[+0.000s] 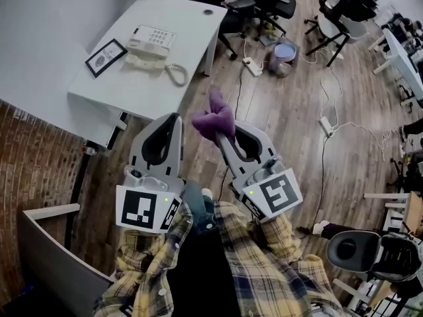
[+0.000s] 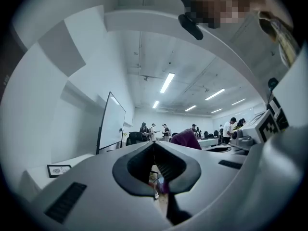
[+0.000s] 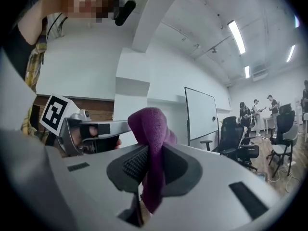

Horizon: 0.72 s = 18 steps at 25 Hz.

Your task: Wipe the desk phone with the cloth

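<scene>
While both grippers are held up over the wooden floor [image 1: 291, 117], short of the white desk [image 1: 142, 90], the right gripper [image 1: 223, 136] has its jaws clamped on the purple cloth [image 1: 213, 119] — a wad bunches above the tips and a tail hangs down between them. The left gripper [image 1: 173, 121] sits just beside it, jaws closed together at the tips with nothing between. The desk phone [image 1: 152, 41] rests on the desk, well apart from the cloth — its handset [image 1: 142, 61] lies next to the base, by a framed card [image 1: 106, 57].
</scene>
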Each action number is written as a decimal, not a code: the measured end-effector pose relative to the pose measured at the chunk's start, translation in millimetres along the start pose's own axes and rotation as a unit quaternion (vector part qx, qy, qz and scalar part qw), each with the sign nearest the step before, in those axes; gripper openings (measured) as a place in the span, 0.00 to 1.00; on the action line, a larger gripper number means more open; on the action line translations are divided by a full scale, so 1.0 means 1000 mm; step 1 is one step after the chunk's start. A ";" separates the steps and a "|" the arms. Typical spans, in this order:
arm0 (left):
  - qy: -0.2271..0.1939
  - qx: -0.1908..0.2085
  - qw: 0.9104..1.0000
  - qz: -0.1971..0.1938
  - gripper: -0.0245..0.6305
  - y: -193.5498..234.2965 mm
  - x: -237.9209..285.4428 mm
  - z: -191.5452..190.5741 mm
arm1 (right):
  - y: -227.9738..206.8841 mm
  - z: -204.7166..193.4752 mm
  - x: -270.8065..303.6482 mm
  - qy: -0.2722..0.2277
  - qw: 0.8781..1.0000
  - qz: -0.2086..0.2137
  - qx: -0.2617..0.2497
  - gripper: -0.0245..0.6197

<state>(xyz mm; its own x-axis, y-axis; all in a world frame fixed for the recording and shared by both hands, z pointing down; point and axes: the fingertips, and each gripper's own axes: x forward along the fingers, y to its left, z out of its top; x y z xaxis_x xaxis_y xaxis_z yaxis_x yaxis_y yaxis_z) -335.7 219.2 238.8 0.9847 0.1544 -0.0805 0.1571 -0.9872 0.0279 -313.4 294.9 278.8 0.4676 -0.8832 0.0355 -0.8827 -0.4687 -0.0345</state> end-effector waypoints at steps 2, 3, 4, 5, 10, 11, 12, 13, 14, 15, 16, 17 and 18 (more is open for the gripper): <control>0.000 0.003 1.000 0.003 0.06 -0.003 0.000 0.000 | -0.001 -0.001 -0.003 0.000 1.000 0.005 -0.003 0.14; 0.000 0.003 1.000 0.004 0.06 -0.003 0.002 0.000 | -0.002 -0.001 -0.003 -0.001 1.000 0.006 -0.003 0.14; 0.001 0.003 1.000 0.005 0.06 -0.002 0.003 0.000 | -0.003 -0.001 -0.003 -0.001 1.000 0.007 -0.003 0.14; 0.002 0.002 1.000 0.007 0.06 -0.001 0.005 -0.001 | -0.005 -0.002 -0.002 -0.001 1.000 0.007 -0.002 0.14; 0.004 -0.006 1.000 0.016 0.06 0.017 0.026 -0.009 | -0.022 -0.010 0.013 0.005 1.000 0.007 0.004 0.14; 0.006 -0.006 1.000 0.017 0.06 0.020 0.033 -0.012 | -0.027 -0.012 0.017 0.006 1.000 0.008 0.004 0.14; 0.007 -0.007 1.000 0.017 0.06 0.023 0.039 -0.016 | -0.032 -0.014 0.022 0.007 1.000 0.009 0.004 0.14; 0.008 -0.008 1.000 0.016 0.06 0.026 0.047 -0.019 | -0.038 -0.016 0.028 0.007 1.000 0.009 0.003 0.14; 0.007 -0.008 1.000 0.015 0.06 0.030 0.056 -0.021 | -0.044 -0.017 0.036 0.008 1.000 0.009 0.002 0.14; 0.005 -0.009 1.000 0.015 0.06 0.036 0.066 -0.021 | -0.051 -0.016 0.045 0.008 1.000 0.010 0.001 0.14; 0.003 -0.009 1.000 0.016 0.06 0.043 0.077 -0.020 | -0.058 -0.013 0.056 0.008 1.000 0.012 0.001 0.14; 0.001 -0.009 1.000 0.018 0.06 0.050 0.089 -0.018 | -0.065 -0.010 0.067 0.008 1.000 0.014 0.001 0.14; -0.001 -0.009 1.000 0.020 0.06 0.059 0.101 -0.015 | -0.072 -0.006 0.079 0.008 1.000 0.017 0.003 0.14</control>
<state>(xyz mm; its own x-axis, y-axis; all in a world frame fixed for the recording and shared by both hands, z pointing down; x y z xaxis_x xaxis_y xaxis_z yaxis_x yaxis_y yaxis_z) -226.1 177.5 247.6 0.9902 0.1145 -0.0802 0.1186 -0.9918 0.0481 -212.7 258.9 290.1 0.4365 -0.8983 0.0505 -0.8978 -0.4386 -0.0410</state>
